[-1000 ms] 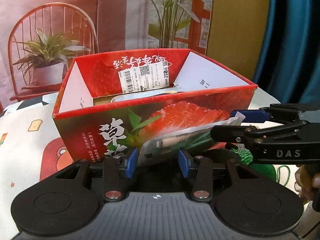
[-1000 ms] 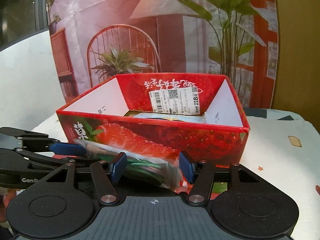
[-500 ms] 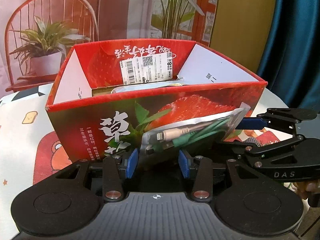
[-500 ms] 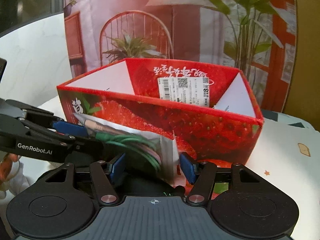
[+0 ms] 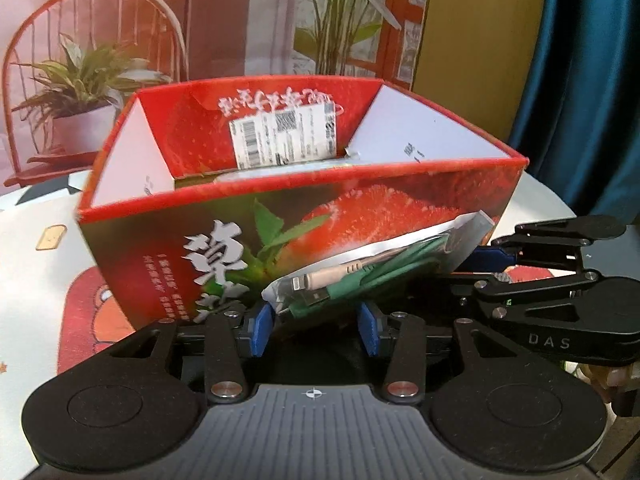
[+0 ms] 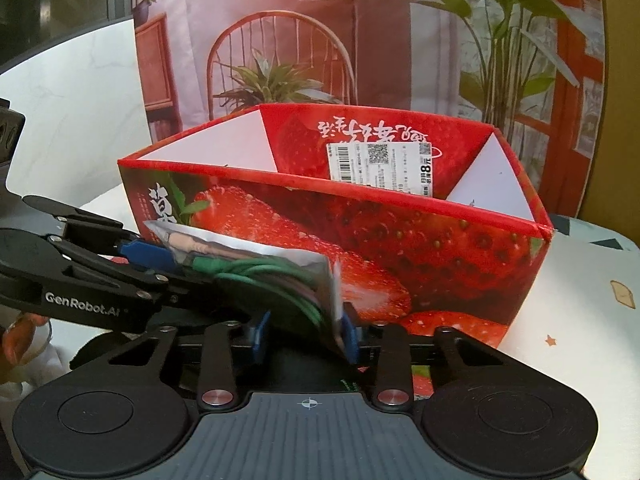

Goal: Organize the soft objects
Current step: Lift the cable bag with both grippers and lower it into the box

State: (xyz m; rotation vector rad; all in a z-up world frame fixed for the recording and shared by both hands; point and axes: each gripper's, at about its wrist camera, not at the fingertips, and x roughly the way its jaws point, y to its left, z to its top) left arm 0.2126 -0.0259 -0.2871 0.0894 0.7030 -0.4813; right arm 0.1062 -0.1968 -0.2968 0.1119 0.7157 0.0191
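While we're looking out over both grippers, what's under everything is a white tablecloth point(image 5: 36, 280) with little cartoon prints on it, toast slices and stars, plus a red cartoon patch at about 9 o'clock in the left wrist view. Behind the table hangs a printed backdrop point(image 6: 256, 40) showing a red chair, potted plants and a lamp, and a dark teal curtain point(image 5: 580, 80) fills the 2 o'clock edge of the left view.

Dead center sits the strawberry box point(image 5: 304, 216), red cardboard, open on top, white inner flaps, with a barcode sticker point(image 5: 284, 140) on the far inside wall. Something pale lies low inside it, but we can't make out what.

Between us and the box is the cable bag point(image 5: 376, 268), a clear pouch with a green cable and a white connector inside. It's up in front of the box's near wall, below the rim.

Our left gripper point(image 5: 316, 334) has its blue pads spread apart, with the pouch's lower end sitting between them; we can't tell if they actually touch it. Our right gripper point(image 6: 304, 334) is narrower, with the pouch's edge down between its pads, pressed against the 3 o'clock pad. It looks like it's pinching the bag.
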